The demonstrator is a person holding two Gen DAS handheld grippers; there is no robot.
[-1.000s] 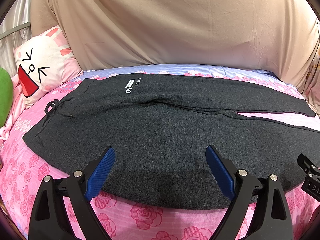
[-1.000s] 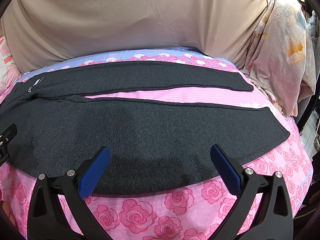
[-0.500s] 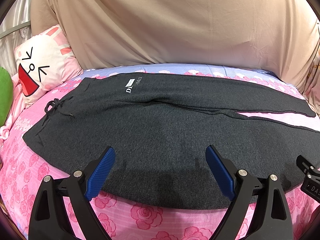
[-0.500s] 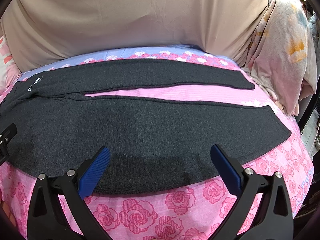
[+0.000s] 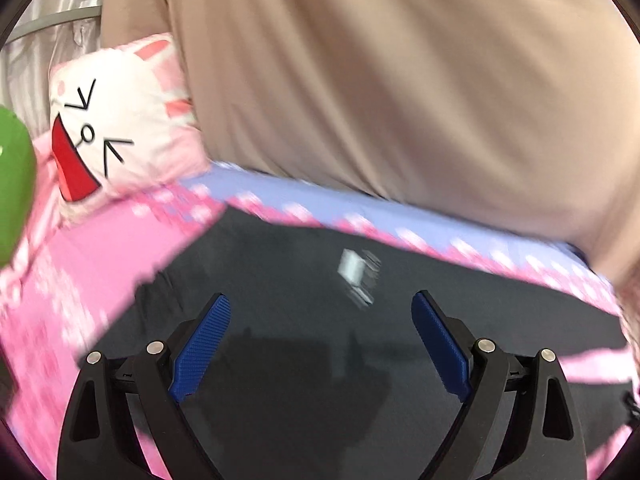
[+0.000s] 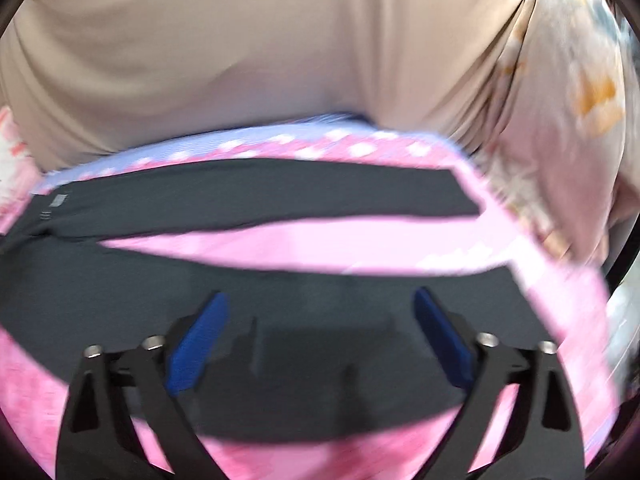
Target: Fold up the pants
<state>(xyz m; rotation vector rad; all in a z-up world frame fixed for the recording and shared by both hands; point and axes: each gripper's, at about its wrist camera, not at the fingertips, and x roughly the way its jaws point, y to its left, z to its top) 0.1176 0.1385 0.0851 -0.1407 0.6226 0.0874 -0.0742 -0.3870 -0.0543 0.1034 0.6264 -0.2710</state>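
Dark grey pants (image 5: 304, 320) lie flat on a pink rose-print bedsheet (image 5: 100, 264), with a white label (image 5: 352, 268) near the waist. In the left wrist view, my left gripper (image 5: 320, 340) hangs open over the waist end, nothing between its blue pads. In the right wrist view the two legs (image 6: 280, 196) spread apart with pink sheet between them. My right gripper (image 6: 320, 336) is over the near leg (image 6: 320, 292), its jaws closing but still wide, no cloth pinched between them. Both views are blurred by motion.
A large beige cushion (image 5: 380, 80) rises behind the bed. A white rabbit-face pillow (image 5: 116, 128) and a green plush (image 5: 12, 184) sit at the left. A floral blanket (image 6: 568, 100) hangs at the right end of the bed.
Both grippers have swept forward over the pants, the left also rising and shifting toward the waist end. The right gripper's jaws have narrowed slightly. The pants lie unmoved.
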